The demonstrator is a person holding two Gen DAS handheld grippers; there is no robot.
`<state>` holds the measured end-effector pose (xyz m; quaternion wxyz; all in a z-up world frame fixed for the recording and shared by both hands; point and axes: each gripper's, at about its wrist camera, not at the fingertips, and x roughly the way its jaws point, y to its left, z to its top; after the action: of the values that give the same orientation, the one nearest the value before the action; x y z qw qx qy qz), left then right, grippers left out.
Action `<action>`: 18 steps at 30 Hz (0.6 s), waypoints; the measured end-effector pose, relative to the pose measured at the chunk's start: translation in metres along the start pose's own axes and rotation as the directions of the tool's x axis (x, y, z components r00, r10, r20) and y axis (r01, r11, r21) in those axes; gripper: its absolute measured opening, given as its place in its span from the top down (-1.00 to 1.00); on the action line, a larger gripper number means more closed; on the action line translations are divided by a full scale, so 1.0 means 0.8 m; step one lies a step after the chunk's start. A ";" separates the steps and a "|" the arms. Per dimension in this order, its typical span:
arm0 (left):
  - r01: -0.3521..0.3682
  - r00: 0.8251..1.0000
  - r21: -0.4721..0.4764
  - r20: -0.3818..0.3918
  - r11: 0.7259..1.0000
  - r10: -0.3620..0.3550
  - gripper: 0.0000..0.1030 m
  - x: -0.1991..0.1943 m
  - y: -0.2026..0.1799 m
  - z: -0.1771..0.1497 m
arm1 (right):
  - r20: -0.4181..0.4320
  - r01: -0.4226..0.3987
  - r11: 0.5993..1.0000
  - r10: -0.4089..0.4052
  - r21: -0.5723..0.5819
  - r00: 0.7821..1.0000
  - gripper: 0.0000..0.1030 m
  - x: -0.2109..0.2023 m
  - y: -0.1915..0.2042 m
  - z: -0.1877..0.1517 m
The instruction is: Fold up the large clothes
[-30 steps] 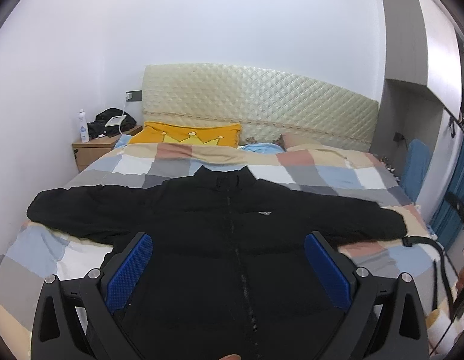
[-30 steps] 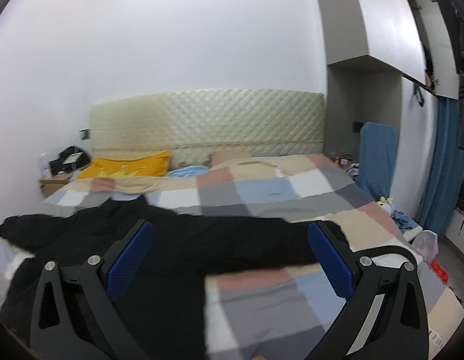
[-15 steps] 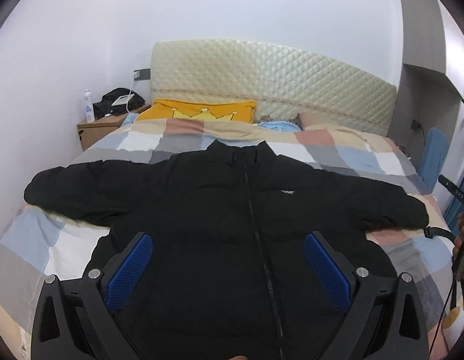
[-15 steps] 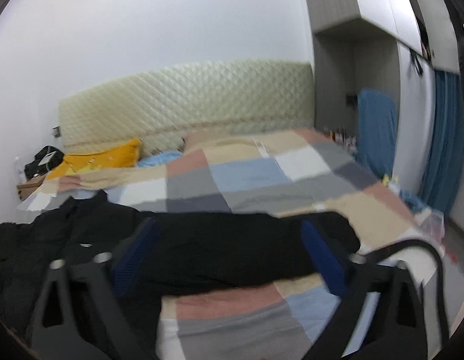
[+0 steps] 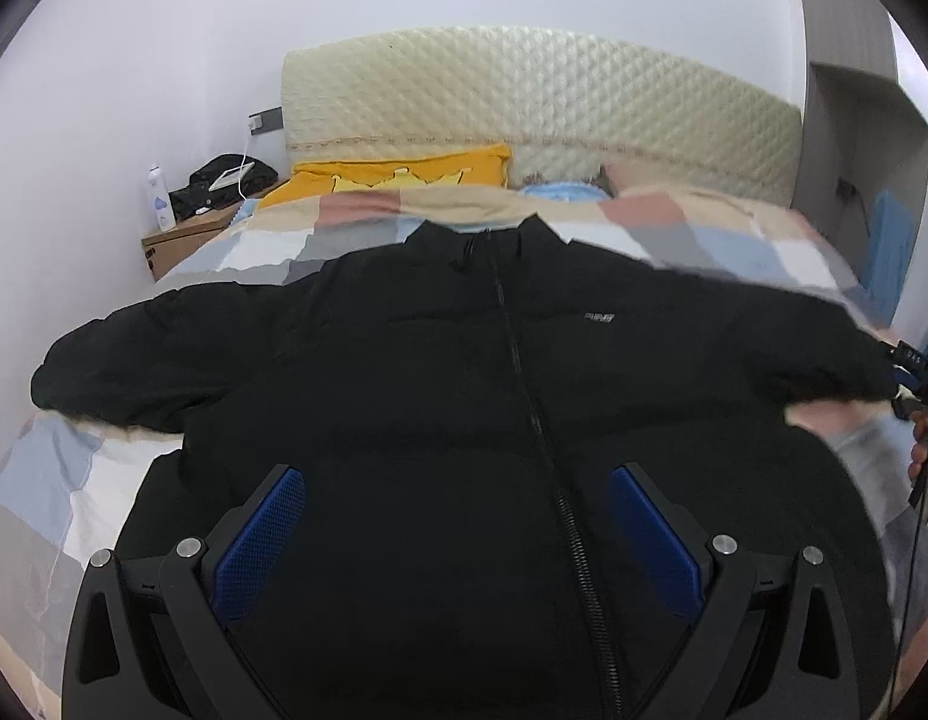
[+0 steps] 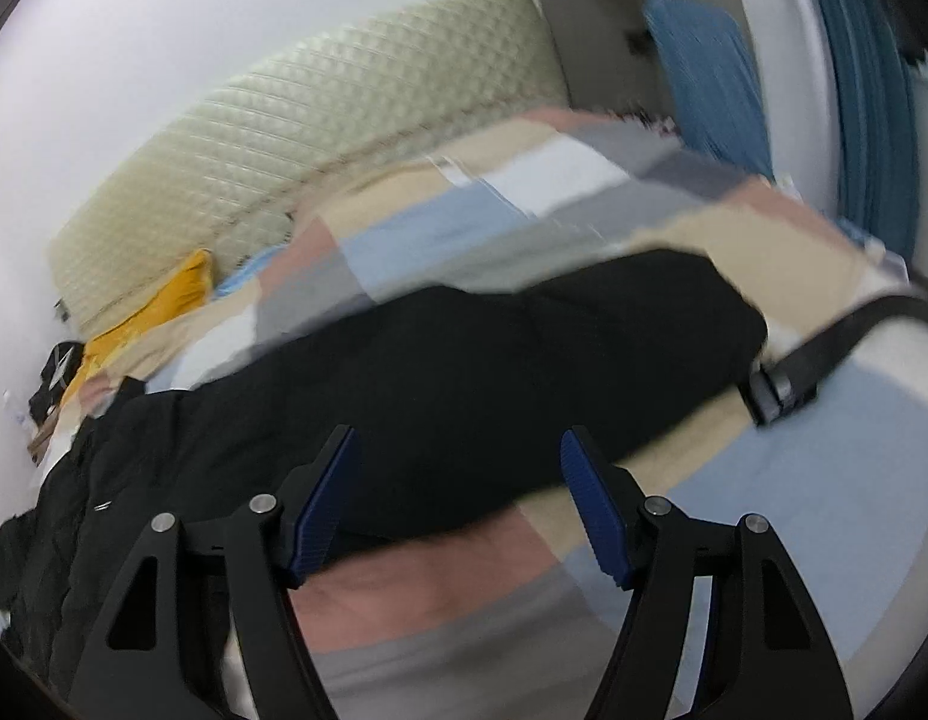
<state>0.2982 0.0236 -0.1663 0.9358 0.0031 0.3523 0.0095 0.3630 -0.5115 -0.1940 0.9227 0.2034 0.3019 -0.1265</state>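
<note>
A black puffer jacket (image 5: 464, 396) lies face up on the bed, zipped, with both sleeves spread out to the sides. My left gripper (image 5: 458, 516) is open and empty above the jacket's lower front. My right gripper (image 6: 461, 474) is open and empty, close over the jacket's right sleeve (image 6: 523, 360), short of its cuff. The right gripper also shows at the right edge of the left wrist view (image 5: 913, 372), by the sleeve's end.
The bed has a checked quilt (image 5: 56, 480), a padded headboard (image 5: 523, 96) and a yellow pillow (image 5: 404, 174). A nightstand (image 5: 188, 234) with a bottle stands at the back left. A black strap (image 6: 823, 348) lies by the cuff. A blue chair (image 6: 703, 72) and curtains are right.
Both grippers moved forward and down toward the jacket. The right gripper tilted and closed in on the right sleeve, and its jaws stand narrower than before.
</note>
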 end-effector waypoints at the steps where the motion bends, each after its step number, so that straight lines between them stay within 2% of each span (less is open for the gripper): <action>1: 0.005 1.000 -0.008 -0.008 1.000 -0.005 -0.99 0.004 0.000 -0.001 | -0.007 0.005 1.000 -0.004 0.016 1.000 -0.36 0.007 -0.008 -0.003; 5: 0.029 0.999 -0.043 -0.030 0.999 -0.030 -0.99 0.019 0.001 -0.005 | -0.030 0.030 0.995 -0.028 0.093 0.999 -0.37 0.027 -0.038 -0.010; 7: 0.026 0.999 -0.051 -0.034 0.998 -0.028 -0.99 0.024 0.001 -0.008 | -0.052 0.034 0.986 -0.026 0.165 0.998 -0.53 0.034 -0.055 -0.011; 10: 0.024 1.000 -0.073 -0.005 0.997 -0.024 -0.99 0.020 -0.001 -0.012 | -0.045 -0.021 0.964 0.034 0.263 0.998 -0.65 0.032 -0.077 -0.005; 12: 0.014 1.000 -0.061 0.024 0.998 -0.012 -0.99 0.013 -0.004 -0.012 | -0.030 -0.030 0.957 0.041 0.289 0.999 -0.69 0.032 -0.089 0.000; 18: 0.025 0.998 -0.029 0.060 0.999 -0.023 -0.99 0.006 -0.010 -0.016 | -0.059 0.004 0.889 0.026 0.459 0.998 -0.78 0.058 -0.137 -0.001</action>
<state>0.2933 0.0158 -0.1794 0.9459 -0.0146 0.3241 0.0034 0.3598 -0.6131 -0.2552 0.8394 0.4210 0.2913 -0.1826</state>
